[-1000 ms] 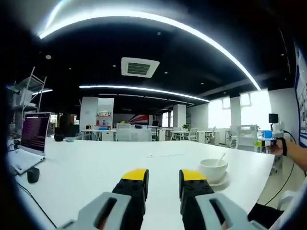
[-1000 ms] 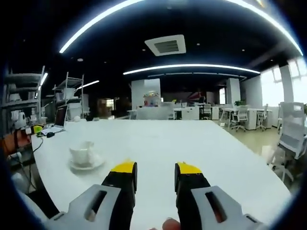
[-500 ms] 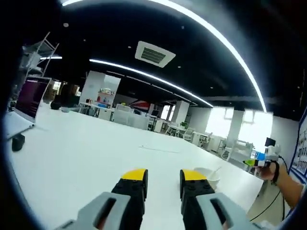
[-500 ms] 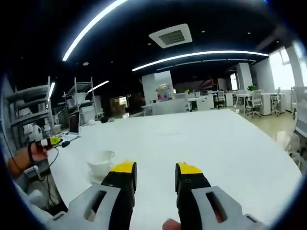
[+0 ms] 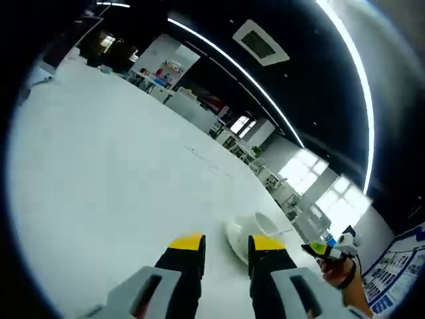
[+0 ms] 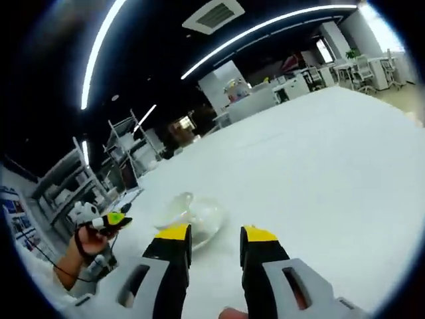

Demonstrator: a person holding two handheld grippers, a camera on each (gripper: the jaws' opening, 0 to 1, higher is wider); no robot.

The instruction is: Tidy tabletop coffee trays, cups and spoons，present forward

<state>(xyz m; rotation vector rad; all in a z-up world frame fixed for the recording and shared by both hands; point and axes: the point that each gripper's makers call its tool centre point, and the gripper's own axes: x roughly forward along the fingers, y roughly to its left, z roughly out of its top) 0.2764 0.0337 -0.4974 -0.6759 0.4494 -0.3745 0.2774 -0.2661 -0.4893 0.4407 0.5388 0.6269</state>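
A white cup (image 5: 257,224) stands on a white saucer (image 5: 236,238) on the white table (image 5: 99,166), and a spoon handle (image 5: 287,231) sticks out of the cup to the right. My left gripper (image 5: 227,244) is open just short of the saucer, with nothing between its yellow-tipped jaws. In the right gripper view the same cup (image 6: 182,207) and saucer (image 6: 211,219) lie just beyond my right gripper (image 6: 216,234), a little to its left. That gripper is open and holds nothing. Each view catches the other gripper in a hand: the right gripper (image 5: 327,248) and the left gripper (image 6: 105,220).
The white table (image 6: 319,166) stretches far ahead and to the right of the cup. Metal shelves (image 6: 123,169) stand beyond its left end. Office desks (image 5: 169,93) and a bright window (image 5: 332,199) lie in the background.
Both cameras have tipped down toward the table and rolled. The cup and saucer now sit much closer to each pair of jaws. The jaws keep the same gap.
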